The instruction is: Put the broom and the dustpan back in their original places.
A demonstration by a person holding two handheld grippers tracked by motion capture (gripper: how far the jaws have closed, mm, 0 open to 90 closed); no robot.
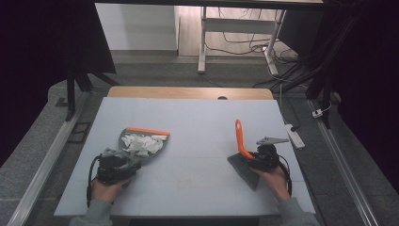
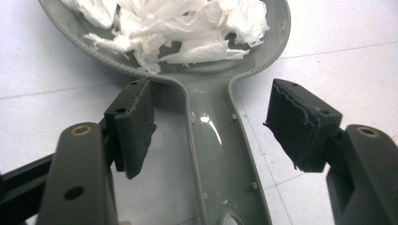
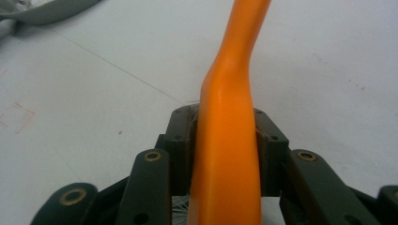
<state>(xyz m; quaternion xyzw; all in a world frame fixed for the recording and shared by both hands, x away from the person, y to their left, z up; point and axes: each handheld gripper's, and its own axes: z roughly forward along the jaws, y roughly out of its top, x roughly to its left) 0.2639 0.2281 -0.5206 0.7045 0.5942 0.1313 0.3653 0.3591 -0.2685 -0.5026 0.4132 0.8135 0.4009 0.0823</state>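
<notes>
White table (image 1: 197, 122): left gripper (image 2: 213, 119) wide open astride dustpan (image 2: 220, 154) handle; right gripper (image 3: 224, 136) clamps brush (image 3: 227, 154).

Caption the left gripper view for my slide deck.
Open left gripper straddling the grey plastic dustpan's handle, white shredded paper scraps heaped in its pan.

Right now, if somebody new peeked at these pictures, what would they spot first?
Probably the brush's bright orange handle, at the table's right, clamped in the right gripper. Next, the heap of torn white paper scraps in the grey dustpan on the left side of the white table. The left gripper is open around the dustpan's handle, its jaws apart on both sides.
</notes>
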